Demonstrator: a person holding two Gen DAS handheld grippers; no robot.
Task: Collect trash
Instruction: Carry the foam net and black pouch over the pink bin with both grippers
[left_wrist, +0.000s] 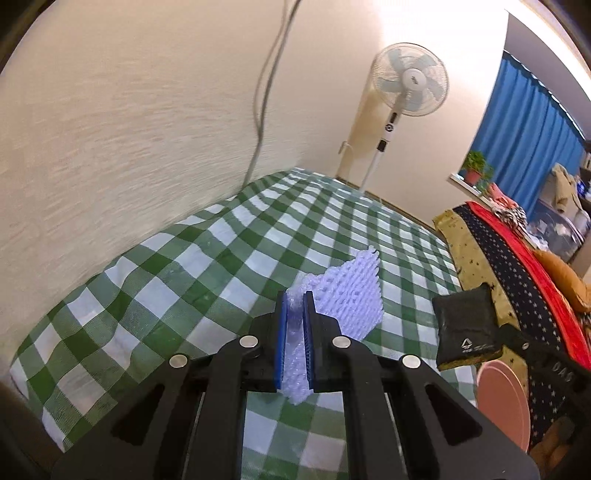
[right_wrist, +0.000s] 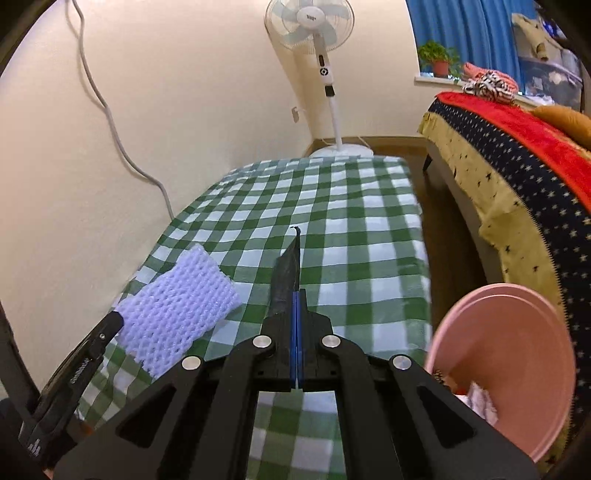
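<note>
The left gripper (left_wrist: 294, 306) pinches a foam net (left_wrist: 351, 295); the right gripper (right_wrist: 297, 295) clamps a black packet (right_wrist: 284, 277). Both are held above the checked table (right_wrist: 351, 221). The pink bin (right_wrist: 517, 354) waits right, some trash inside; dropping remains.

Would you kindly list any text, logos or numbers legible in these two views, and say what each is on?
No text reads clearly.
Black packet in the right tongs: a white triangle symbol; the print beside it is too blurred.
Fan hub: a small brand mark, too small to read.
Embossed characters on the right tongs' body: unclear.
</note>
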